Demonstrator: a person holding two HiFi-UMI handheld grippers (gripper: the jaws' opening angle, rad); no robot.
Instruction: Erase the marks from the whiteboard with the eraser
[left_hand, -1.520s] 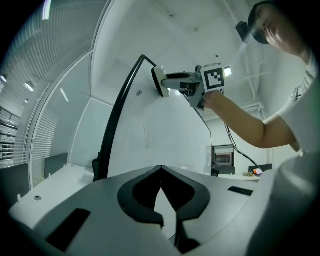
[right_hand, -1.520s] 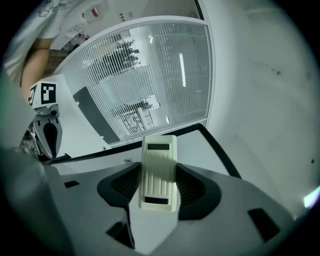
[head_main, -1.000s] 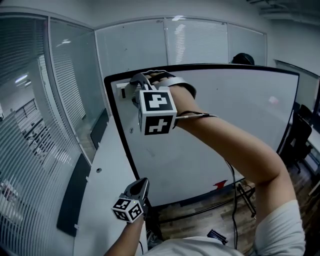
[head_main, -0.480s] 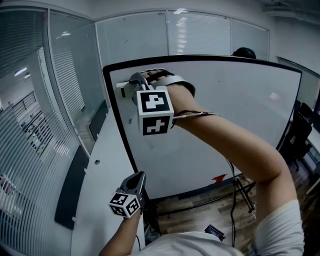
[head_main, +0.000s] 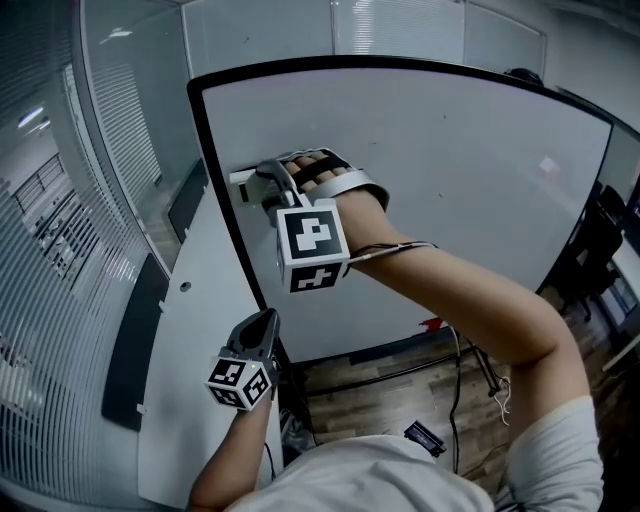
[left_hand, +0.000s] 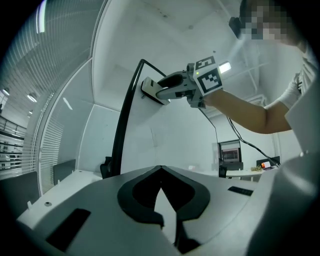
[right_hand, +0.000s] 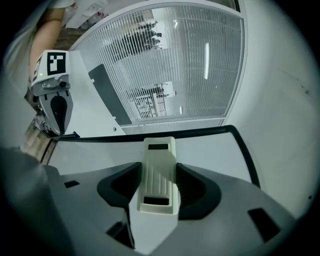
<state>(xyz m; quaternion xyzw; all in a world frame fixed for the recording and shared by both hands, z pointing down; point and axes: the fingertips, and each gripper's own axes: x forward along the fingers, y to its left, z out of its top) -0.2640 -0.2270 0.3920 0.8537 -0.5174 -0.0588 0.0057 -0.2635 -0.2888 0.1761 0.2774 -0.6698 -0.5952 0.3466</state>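
Observation:
A big whiteboard (head_main: 450, 180) in a black frame stands before me. My right gripper (head_main: 255, 185) is shut on a cream eraser (head_main: 243, 184) and presses it against the board's left side, a little below the top left corner. In the right gripper view the eraser (right_hand: 159, 172) lies between the jaws, flat on the board (right_hand: 210, 155). Only faint specks and a thin line (left_hand: 151, 135) show on the surface. My left gripper (head_main: 266, 320) hangs low beside the board's lower left, shut and holding nothing; its pads (left_hand: 150, 187) meet at the tips.
A long white table (head_main: 190, 330) with a dark panel (head_main: 128, 340) runs along the left, beside a glass wall with blinds (head_main: 60, 200). Under the board lie cables on a wooden floor (head_main: 400, 385) and a small red object (head_main: 432, 324). A dark chair (head_main: 590, 260) stands far right.
The right gripper has slid the eraser down the board's left side, away from the top edge. The left gripper has stayed low with little movement.

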